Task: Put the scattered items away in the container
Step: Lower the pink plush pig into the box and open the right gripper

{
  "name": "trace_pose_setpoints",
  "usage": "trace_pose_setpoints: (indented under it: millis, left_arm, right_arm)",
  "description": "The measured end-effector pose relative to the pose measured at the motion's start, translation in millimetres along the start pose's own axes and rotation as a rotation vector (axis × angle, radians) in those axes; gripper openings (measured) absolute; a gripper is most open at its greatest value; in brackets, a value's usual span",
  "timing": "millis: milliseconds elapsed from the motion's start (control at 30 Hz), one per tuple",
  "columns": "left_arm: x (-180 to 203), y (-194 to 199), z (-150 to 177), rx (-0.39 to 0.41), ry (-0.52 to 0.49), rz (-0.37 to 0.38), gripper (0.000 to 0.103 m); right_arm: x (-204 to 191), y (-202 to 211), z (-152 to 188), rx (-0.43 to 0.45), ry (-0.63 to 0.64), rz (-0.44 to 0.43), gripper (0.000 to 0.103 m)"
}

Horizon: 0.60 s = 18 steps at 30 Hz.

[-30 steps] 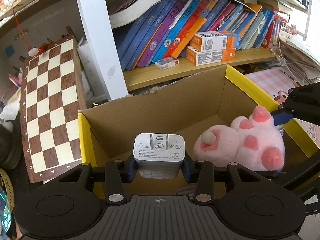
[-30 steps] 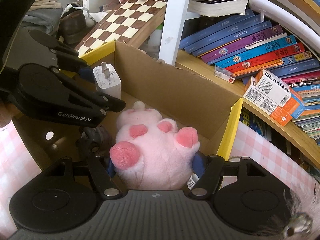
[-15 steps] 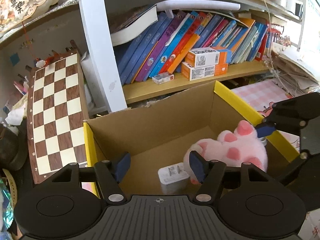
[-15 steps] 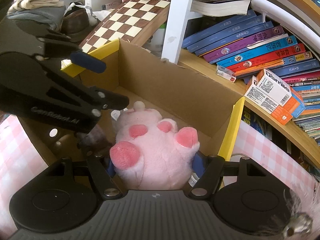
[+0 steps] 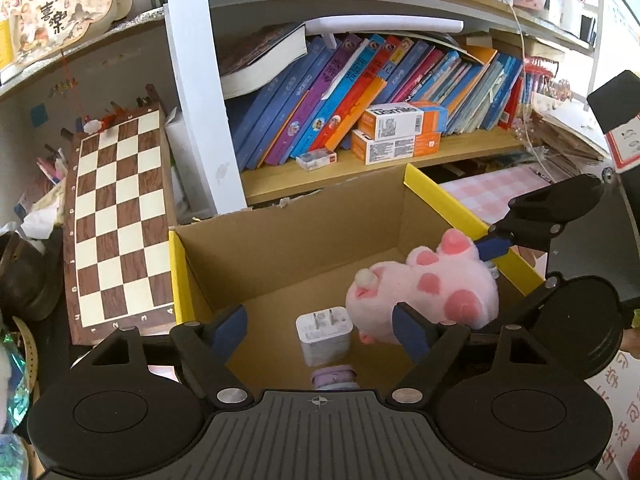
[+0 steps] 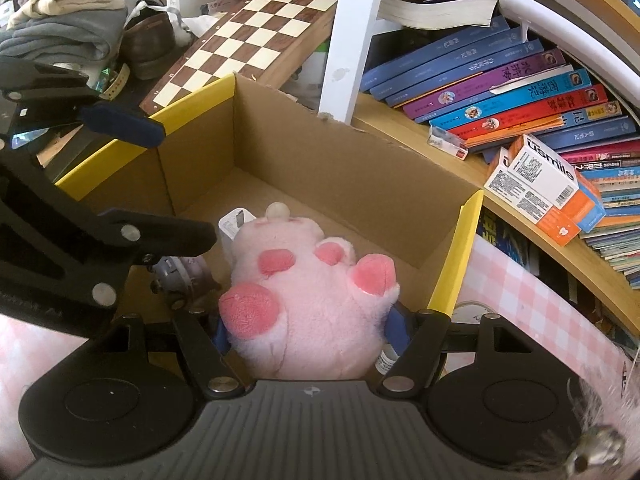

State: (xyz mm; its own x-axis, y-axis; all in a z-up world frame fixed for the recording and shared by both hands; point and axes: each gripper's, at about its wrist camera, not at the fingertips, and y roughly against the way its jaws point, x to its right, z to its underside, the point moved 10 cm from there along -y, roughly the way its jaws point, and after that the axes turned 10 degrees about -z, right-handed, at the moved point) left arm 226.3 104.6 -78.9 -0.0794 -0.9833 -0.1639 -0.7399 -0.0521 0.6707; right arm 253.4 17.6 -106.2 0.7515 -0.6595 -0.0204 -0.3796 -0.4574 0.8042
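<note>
Left gripper (image 5: pixel 320 326) jaws opening, nothing between them: the white charger (image 5: pixel 325 335) stands on the cardboard box (image 5: pixel 304 248) floor. At its three o'clock, the right gripper (image 6: pixel 310 326) clamps the pink plush (image 6: pixel 304 300) (probably lowering it in).

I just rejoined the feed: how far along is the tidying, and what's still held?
Done: the white charger stands on the floor of the cardboard box, free of the left gripper, whose jaws are opening. In hand: the right gripper clamps the pink plush toy low inside the box. Left: releasing it; no other loose items can be made out for certain.
</note>
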Motion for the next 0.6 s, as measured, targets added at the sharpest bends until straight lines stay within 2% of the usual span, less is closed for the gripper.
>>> trace_pose_setpoints:
  millis: [600]
  left_arm:
    - [-0.8, -0.2, 0.9, 0.003, 0.011, 0.012, 0.082]
  right_arm:
    - [5.1, -4.1, 0.7, -0.021, 0.004, 0.042, 0.070]
